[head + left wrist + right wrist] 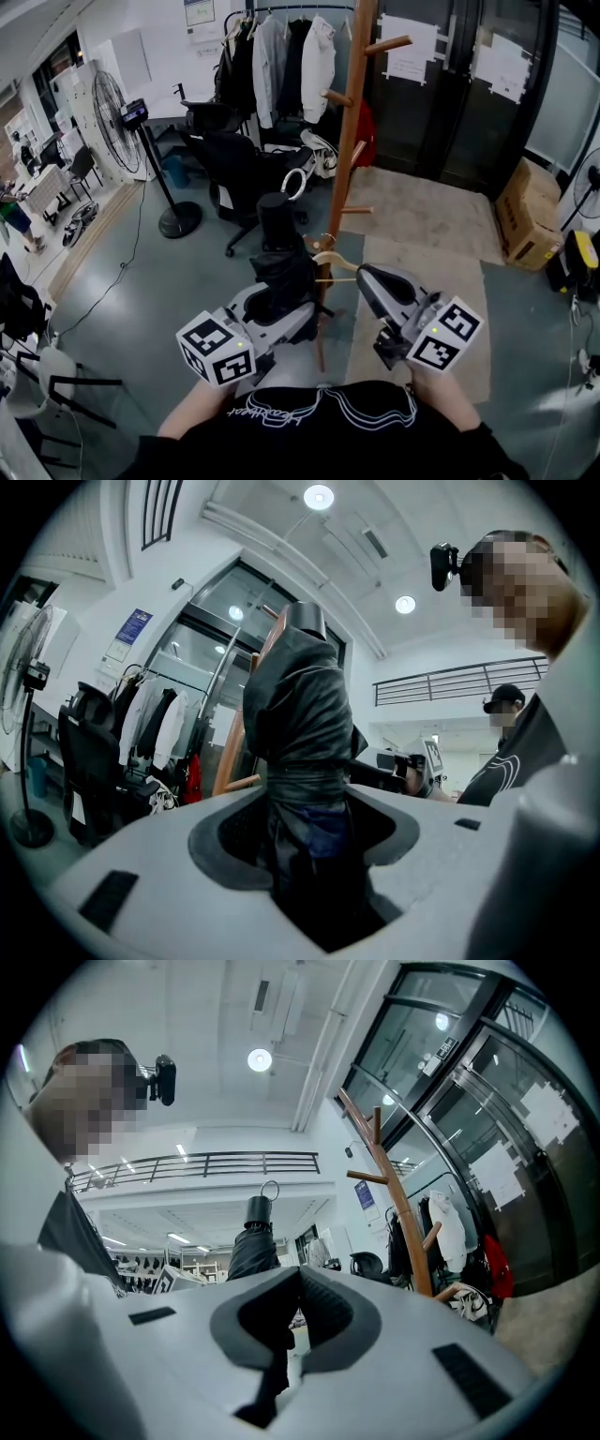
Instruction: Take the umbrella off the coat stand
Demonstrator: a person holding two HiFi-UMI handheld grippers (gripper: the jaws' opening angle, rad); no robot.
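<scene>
Office floor (169, 281) — umbrella (298, 714) in left gripper (305, 832)

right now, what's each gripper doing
left gripper: closed on the folded black umbrella.
right gripper: closed, tips together, holding nothing.

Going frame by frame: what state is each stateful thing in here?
umbrella: folded, strapped shut, upright, its ring on no peg.
left gripper: shut on the umbrella.
right gripper: shut, nothing between its jaws.
coat stand: upright, a hanger hung low on it.
</scene>
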